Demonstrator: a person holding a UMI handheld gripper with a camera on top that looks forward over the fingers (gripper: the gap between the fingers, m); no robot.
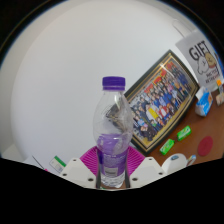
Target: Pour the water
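We record one clear plastic water bottle [112,130] with purple screw cap and purple label band near its base: cap on, upright, partly filled, standing between the fingers, low in their span.

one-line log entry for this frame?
phase: bottle held | tongs: shut on bottle | bottle: upright, purple cap on, part full | pour: not started | behind: framed photo, white table

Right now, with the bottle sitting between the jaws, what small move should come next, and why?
Probably lift the bottle slightly off its surface. The gripper appears shut on its lower body, its purple cap is still on, and no receiving cup is visible.
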